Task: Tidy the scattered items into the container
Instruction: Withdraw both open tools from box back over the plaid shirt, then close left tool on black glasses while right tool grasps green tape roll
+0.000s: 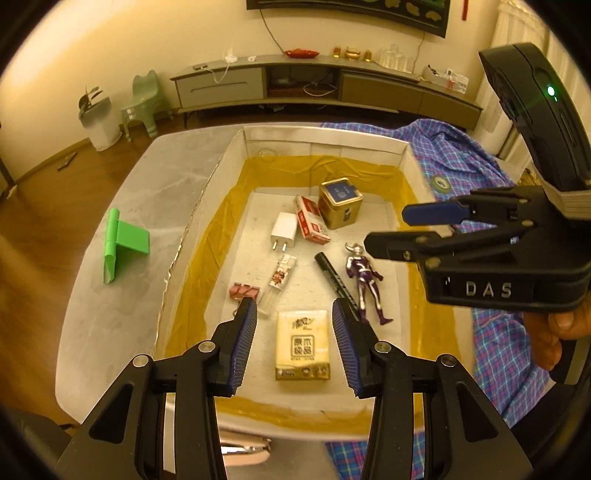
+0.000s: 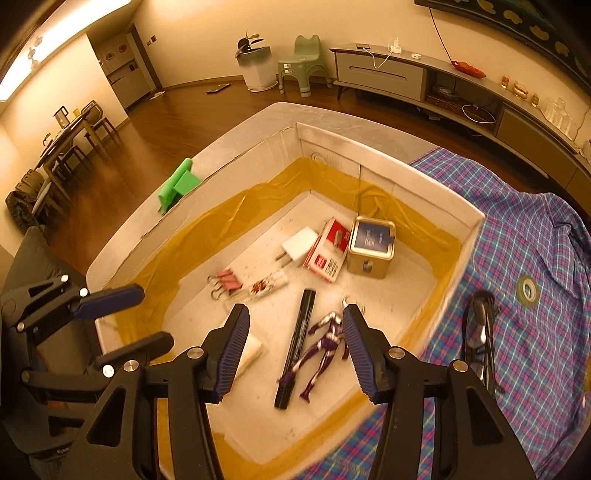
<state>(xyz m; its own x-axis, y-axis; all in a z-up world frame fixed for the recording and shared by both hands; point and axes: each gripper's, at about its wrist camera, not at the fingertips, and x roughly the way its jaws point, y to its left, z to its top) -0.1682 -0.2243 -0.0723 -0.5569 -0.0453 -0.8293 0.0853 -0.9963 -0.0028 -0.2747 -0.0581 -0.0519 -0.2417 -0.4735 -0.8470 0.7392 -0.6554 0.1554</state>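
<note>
Ahead of you, cream walls [image 2: 207, 33] glow under warm light and a wood floor [image 2: 155, 122] runs across the room. A long low grey cabinet [image 1: 295, 81] lines the far wall, a green stool [image 2: 301, 62] and a white bin [image 2: 256, 68] beside it. A dining table with chairs [image 2: 70, 129] sits off to your left.

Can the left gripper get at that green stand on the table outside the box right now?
Probably yes. The left gripper is open and empty above the box, and the green stand lies on bare tabletop to its left, with nothing around it.
</note>
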